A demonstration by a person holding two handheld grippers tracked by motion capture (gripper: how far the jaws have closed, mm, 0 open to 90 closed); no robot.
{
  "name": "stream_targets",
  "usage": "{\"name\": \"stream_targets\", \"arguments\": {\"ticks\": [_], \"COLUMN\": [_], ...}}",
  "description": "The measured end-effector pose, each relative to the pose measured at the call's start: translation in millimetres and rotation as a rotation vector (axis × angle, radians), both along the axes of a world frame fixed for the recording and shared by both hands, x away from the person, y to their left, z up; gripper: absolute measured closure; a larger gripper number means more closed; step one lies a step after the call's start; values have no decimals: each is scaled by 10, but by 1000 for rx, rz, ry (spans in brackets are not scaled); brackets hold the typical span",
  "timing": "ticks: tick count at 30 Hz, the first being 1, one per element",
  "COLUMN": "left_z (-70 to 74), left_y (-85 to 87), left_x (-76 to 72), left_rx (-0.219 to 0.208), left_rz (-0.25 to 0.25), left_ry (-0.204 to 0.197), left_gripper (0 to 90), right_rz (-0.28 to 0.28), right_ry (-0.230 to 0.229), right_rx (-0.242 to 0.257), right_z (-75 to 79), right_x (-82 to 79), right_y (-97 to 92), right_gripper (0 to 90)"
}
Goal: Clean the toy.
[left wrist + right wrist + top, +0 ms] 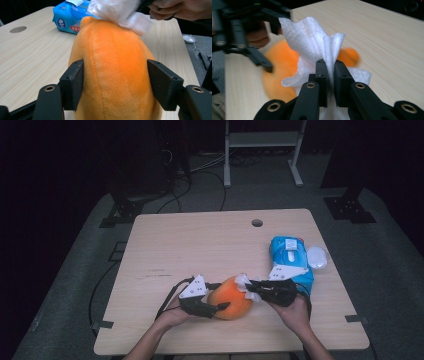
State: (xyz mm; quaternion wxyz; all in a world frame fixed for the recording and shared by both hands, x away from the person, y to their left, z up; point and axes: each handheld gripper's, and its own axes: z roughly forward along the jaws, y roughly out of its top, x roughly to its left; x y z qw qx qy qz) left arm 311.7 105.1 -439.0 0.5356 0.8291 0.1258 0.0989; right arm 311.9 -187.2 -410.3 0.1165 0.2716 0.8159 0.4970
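An orange plush toy lies on the wooden table near its front edge. My left gripper comes in from the toy's left, and its two black jaws press against the plush sides. My right gripper is shut on a crumpled white wipe. The wipe rests against the far upper end of the toy. In the right gripper view the wipe stands up, pinched between the jaws of the right gripper, with the orange toy blurred behind it.
A blue pack of wipes lies right of the toy, just beyond my right hand, with a small white round object beside it. A cable hole sits near the table's far edge. Dark floor, cables and a white frame lie beyond.
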Motion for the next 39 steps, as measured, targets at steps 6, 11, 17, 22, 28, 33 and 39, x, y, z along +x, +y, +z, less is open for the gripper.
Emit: {"name": "stream_targets", "arguments": {"ticks": [6, 11, 17, 22, 28, 33, 39], "left_z": [-7, -28, -23, -28, -38, -49, -33], "left_y": [-23, -49, -97, -71, -11, 28, -10], "left_x": [-6, 1, -32, -1, 48, 108, 46], "left_rx": [5, -9, 0, -9, -27, -59, -41], "left_rz": [-7, 5, -11, 0, 27, 55, 31], "left_ry": [-8, -5, -20, -7, 20, 68, 32], "left_gripper": [336, 332, 334, 334, 326, 321, 338], "right_rz": [-47, 21, 88, 29, 8, 108, 112], "right_ry": [35, -13, -49, 7, 23, 4, -14], "right_rx": [-3, 25, 9, 32, 3, 22, -19], "right_z": [-79, 33, 95, -5, -47, 12, 17], "right_x": [68, -55, -134, 2, -19, -142, -132], "right_y": [-100, 48, 193, 8, -46, 162, 204], "right_gripper": [821, 821, 822, 822, 821, 820, 822]}}
